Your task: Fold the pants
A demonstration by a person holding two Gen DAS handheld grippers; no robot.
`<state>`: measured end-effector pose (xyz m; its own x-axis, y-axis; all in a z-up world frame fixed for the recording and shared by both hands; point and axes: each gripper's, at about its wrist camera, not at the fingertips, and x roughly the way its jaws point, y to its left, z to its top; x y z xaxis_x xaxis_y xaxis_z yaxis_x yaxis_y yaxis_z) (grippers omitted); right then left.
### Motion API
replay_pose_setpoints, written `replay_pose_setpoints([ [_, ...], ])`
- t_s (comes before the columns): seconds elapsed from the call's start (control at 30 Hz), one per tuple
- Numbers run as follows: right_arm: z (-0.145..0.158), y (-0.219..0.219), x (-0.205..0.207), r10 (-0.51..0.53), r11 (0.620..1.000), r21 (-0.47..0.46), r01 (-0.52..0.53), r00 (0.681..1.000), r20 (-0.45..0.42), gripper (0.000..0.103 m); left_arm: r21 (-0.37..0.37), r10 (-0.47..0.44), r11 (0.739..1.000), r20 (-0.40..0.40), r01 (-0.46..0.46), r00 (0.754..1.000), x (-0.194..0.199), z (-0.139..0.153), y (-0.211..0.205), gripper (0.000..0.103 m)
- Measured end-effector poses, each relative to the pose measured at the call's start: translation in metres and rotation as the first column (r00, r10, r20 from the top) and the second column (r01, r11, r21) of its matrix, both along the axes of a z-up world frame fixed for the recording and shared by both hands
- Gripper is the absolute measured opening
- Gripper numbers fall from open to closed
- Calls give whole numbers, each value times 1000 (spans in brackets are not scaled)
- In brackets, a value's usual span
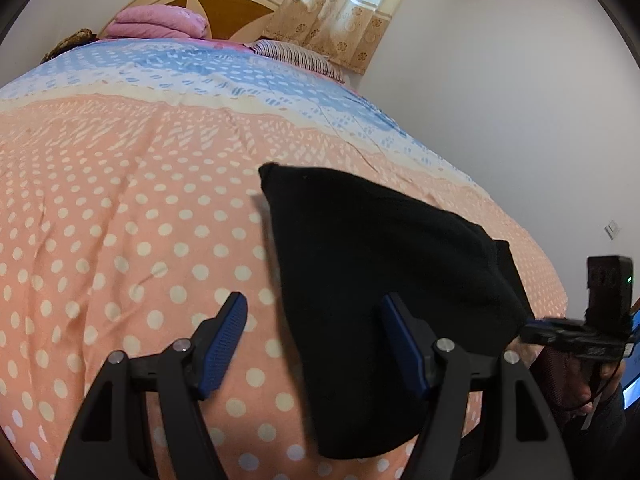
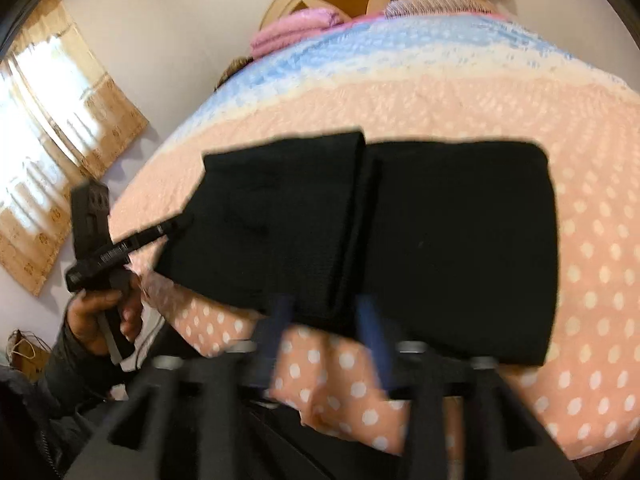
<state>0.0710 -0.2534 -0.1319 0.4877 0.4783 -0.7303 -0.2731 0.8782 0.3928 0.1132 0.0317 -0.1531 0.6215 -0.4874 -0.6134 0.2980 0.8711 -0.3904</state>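
You have the black pants (image 2: 400, 236) folded into a flat block near the bed's (image 1: 120, 200) near edge, with your left hand-held gripper (image 1: 314, 344) wide and empty and your right hand-held gripper (image 2: 328, 332) parted, gripping nothing, apparently releasing the finished fold.

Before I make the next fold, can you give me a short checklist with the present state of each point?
1. Left gripper open, holding nothing: ok.
2. Right gripper free of the cloth: cannot tell; its blurred fingers stand apart at the near edge.
3. Black pants already folded over: ok, one layer overlaps another along a seam near the middle.
4. Pants lying fully on the bedspread: ok.
5. Edges lined up: not ok, the left part looks skewed.
6. Pink blanket away from the pants: ok.
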Motion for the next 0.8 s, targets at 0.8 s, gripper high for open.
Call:
replay_pose_setpoints([
  [0.8,-9,19,50,-60,991,122,53,997,54,34,30,18,999,12,-18,1000,-2,-3,-3,72],
])
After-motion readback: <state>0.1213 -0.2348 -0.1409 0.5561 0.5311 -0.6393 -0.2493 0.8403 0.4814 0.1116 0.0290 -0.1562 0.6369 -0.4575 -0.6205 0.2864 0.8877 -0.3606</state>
